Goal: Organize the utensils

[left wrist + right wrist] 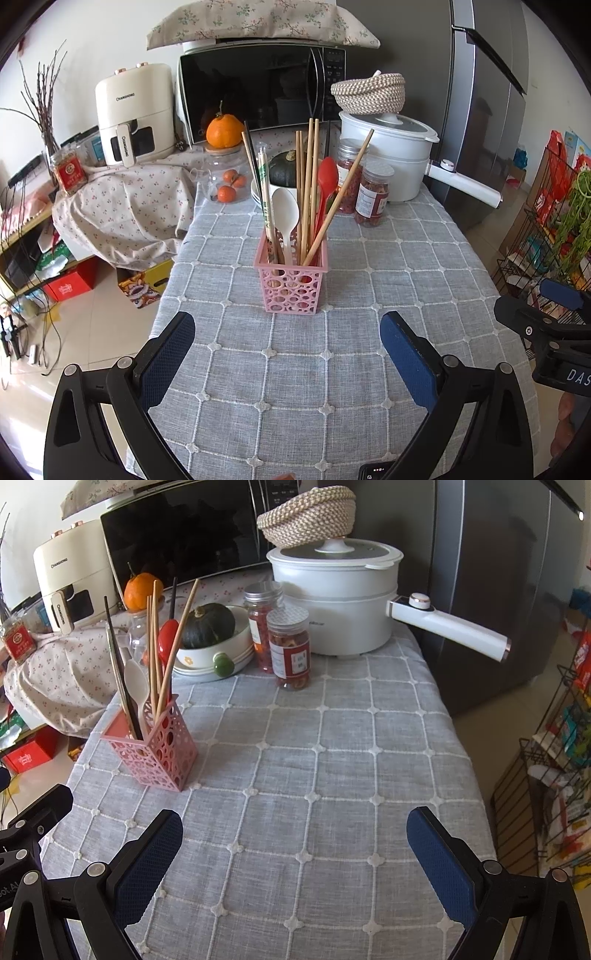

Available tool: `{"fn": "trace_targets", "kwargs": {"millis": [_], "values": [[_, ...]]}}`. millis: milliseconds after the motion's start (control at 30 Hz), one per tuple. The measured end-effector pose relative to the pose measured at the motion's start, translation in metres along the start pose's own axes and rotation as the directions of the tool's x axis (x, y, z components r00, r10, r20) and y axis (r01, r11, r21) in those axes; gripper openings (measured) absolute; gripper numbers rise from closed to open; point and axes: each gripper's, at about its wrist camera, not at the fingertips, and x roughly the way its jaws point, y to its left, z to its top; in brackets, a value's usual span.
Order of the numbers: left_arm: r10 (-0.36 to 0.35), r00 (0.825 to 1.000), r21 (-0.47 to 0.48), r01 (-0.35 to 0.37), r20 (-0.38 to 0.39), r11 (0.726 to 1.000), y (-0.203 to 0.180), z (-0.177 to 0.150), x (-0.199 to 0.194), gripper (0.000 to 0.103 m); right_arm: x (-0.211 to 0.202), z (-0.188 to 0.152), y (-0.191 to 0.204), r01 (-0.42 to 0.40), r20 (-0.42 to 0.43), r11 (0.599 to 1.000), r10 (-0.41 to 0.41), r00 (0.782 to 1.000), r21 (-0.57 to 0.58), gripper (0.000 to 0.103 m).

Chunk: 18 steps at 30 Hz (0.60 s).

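Note:
A pink perforated utensil holder (291, 282) stands upright on the grey checked tablecloth (295, 369). It holds several wooden chopsticks (306, 184), a white spoon (285, 218), a red spoon (327, 181) and black chopsticks. My left gripper (288, 332) is open and empty, just in front of the holder. My right gripper (295, 834) is open and empty above the cloth (332, 775), with the holder (155, 753) to its far left. The right gripper also shows at the left wrist view's right edge (546, 325).
At the table's back stand two red-filled jars (373, 192), a white pot with a long handle (391, 155), a bowl with a green squash (210, 635), a glass jar of oranges (229, 181), a microwave (258, 88) and an air fryer (133, 110). A wire rack (554, 768) stands right.

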Motion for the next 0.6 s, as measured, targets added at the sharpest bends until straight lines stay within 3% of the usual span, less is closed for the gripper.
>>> {"fn": "trace_targets", "kwargs": {"millis": [600], "values": [[-0.002,1.000,-0.002,0.002,-0.002,1.000,0.0001,0.0002,-0.0005,0.102,0.0013,-0.0004,-0.0003,0.003,-0.007,1.000,-0.003,1.000,0.000,0.100]]}}
